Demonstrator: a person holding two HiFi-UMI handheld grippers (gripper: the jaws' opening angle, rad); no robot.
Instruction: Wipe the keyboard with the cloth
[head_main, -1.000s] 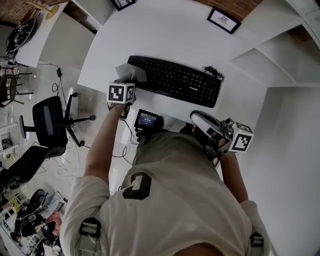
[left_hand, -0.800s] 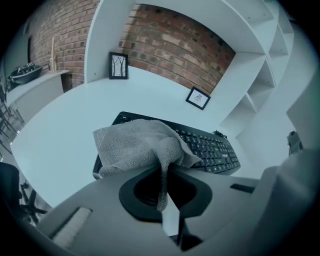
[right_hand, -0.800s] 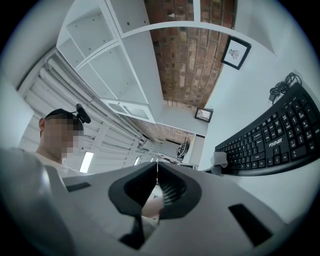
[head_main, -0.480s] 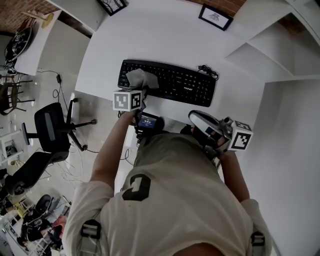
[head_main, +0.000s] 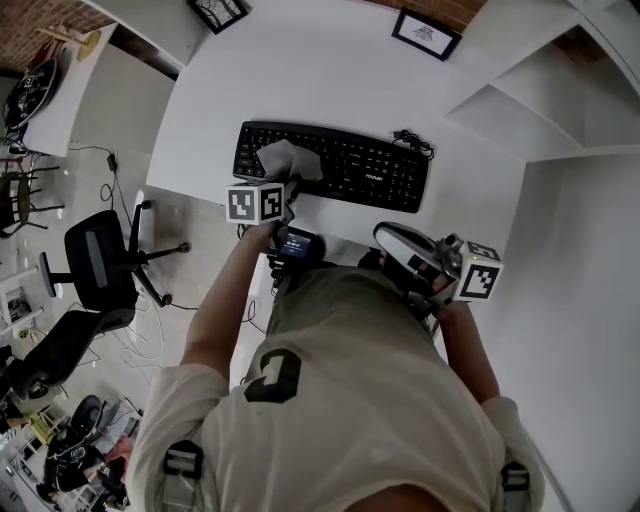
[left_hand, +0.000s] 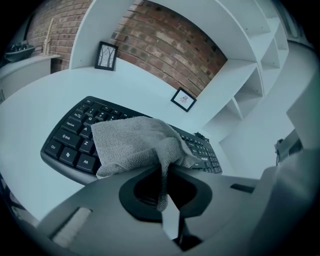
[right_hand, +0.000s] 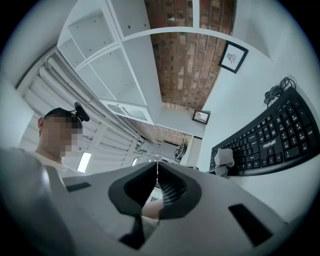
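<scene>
One second has carried the cloth (head_main: 288, 158) from the keyboard's (head_main: 370, 170) left end inward over its left-hand keys. We judge the wiping under way, with the keyboard's right half yet to cover. Our left gripper (left_hand: 163, 187) is clamped tight on a fold of the cloth. Our right gripper (right_hand: 156, 190), jaws together on nothing, hangs well short of the keyboard's near edge.

A framed picture (head_main: 425, 33) stands on the white desk (head_main: 330, 70), office chair (head_main: 95, 262) nearby.
</scene>
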